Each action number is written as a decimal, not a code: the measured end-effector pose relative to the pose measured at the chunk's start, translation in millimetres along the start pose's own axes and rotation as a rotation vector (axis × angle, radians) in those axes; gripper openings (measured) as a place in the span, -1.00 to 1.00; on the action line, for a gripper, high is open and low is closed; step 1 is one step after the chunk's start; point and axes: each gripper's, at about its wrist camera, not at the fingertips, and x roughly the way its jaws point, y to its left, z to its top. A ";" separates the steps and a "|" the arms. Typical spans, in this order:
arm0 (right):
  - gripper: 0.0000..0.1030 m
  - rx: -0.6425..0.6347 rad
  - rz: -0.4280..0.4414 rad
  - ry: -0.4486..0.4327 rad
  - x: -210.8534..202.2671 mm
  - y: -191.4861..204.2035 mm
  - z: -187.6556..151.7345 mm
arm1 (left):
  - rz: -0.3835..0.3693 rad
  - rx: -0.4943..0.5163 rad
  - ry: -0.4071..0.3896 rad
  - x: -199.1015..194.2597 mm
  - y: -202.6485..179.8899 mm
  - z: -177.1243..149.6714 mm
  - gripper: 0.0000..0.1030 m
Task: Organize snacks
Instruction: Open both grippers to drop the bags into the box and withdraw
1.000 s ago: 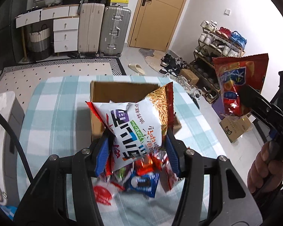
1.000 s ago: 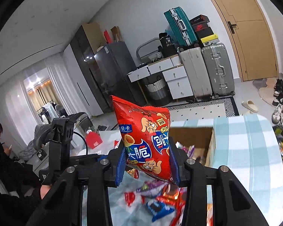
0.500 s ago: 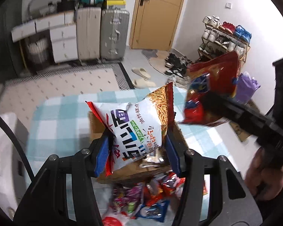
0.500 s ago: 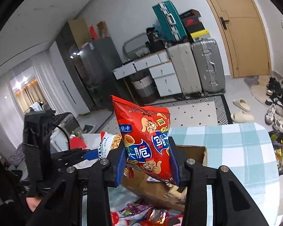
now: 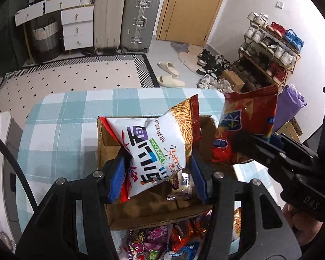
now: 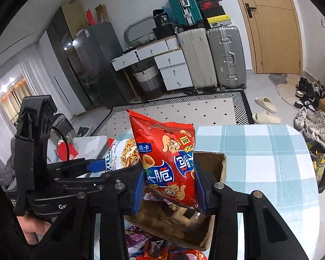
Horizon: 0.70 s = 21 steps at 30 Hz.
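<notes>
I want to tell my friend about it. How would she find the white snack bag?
Look at the blue-checked table, then the open cardboard box on it. Held above the box in the left tongs is the white snack bag, showing thin golden sticks; the bag beside it, in the right tongs, is red.

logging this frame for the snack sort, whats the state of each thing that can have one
left gripper: shut on the white snack bag
white snack bag: held in the air over the box
right gripper: shut on the red snack bag
red snack bag: held in the air over the box
cardboard box: open on top, some snacks inside
loose snacks: lying on the table by the box
door: closed
</notes>
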 end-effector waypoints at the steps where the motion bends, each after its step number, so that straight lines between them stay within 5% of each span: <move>1: -0.22 0.000 -0.004 0.006 2.9 -1.7 -0.9 | 0.004 0.002 0.006 3.5 1.1 -0.3 0.00; 12: -0.21 0.021 -0.019 0.095 41.7 -16.9 -17.0 | -0.023 -0.036 0.105 50.9 11.5 -3.9 0.04; 21: 0.21 0.053 -0.022 0.109 41.4 -30.0 -26.3 | -0.020 0.031 0.097 49.6 2.6 -8.3 0.25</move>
